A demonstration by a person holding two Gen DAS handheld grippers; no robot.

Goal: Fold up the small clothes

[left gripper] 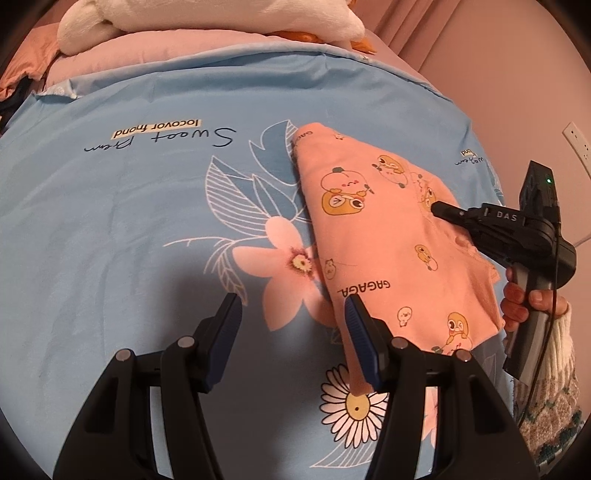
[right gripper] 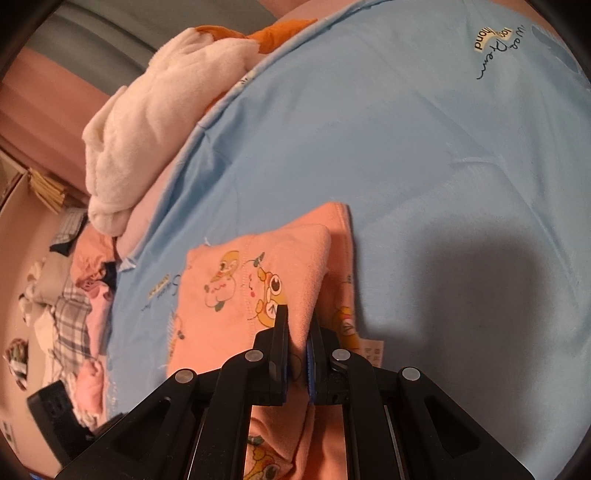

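Note:
A small pink garment [left gripper: 388, 240] with cartoon prints and "GAGAGA" lettering lies partly folded on a blue floral bedsheet [left gripper: 147, 221]. My left gripper [left gripper: 291, 314] is open and empty, just above the sheet at the garment's near left edge. My right gripper [left gripper: 437, 208] reaches in from the right, its tip over the garment's folded layer. In the right wrist view the right gripper [right gripper: 297, 325] is shut on a raised fold of the pink garment [right gripper: 240, 288].
White plush bedding [left gripper: 207, 18] and a pink pillow lie at the sheet's far edge. A pile of mixed clothes [right gripper: 74, 314] sits beside the bed. A wall socket [left gripper: 578, 142] is on the pink wall at right.

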